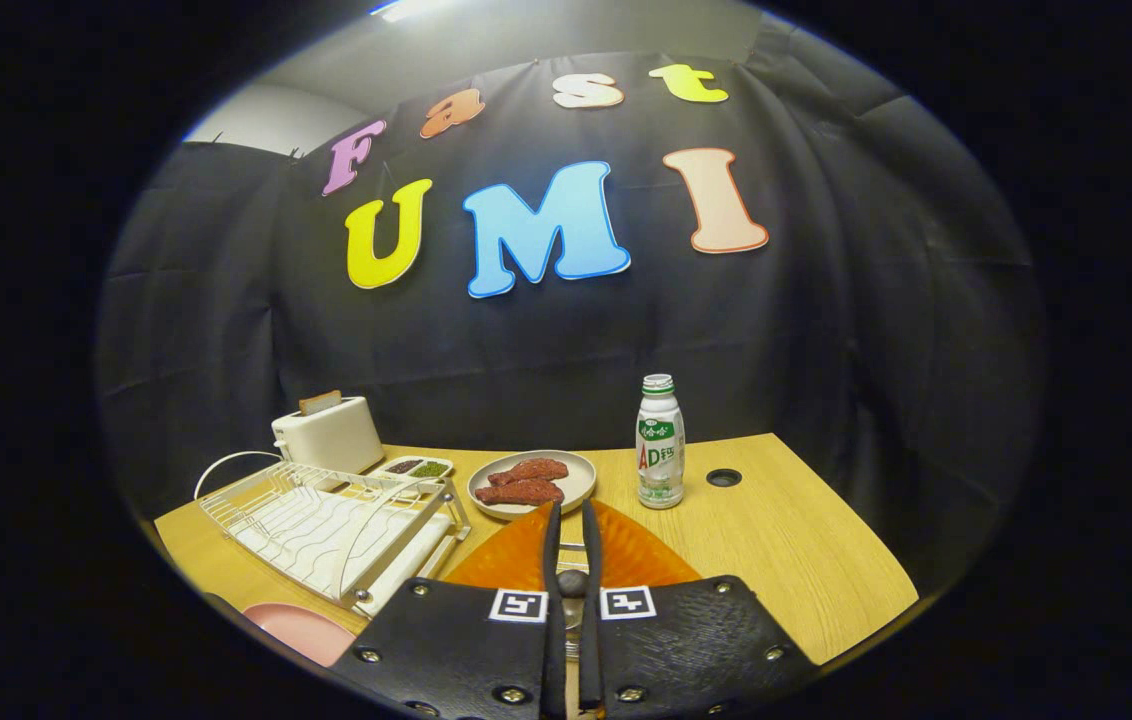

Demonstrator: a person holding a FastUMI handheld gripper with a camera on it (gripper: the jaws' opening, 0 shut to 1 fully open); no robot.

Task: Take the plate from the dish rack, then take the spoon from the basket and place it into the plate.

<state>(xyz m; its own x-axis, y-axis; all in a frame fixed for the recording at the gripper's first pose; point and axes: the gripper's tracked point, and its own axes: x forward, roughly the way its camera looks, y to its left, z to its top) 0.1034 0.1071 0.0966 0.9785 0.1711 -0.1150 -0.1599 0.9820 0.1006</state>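
With the pink plate (301,630) already out of the dish rack (326,525), the hand-held gripper (571,520), fingers nearly together, apparently pinches the spoon (572,583) above the orange basket (526,560), placement remaining.

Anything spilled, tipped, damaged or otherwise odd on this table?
Nothing stands out. The bottle stands upright, the plate of meat sits flat beside the dish rack, and the gripper is nearly closed around a thin handle over the orange plate.
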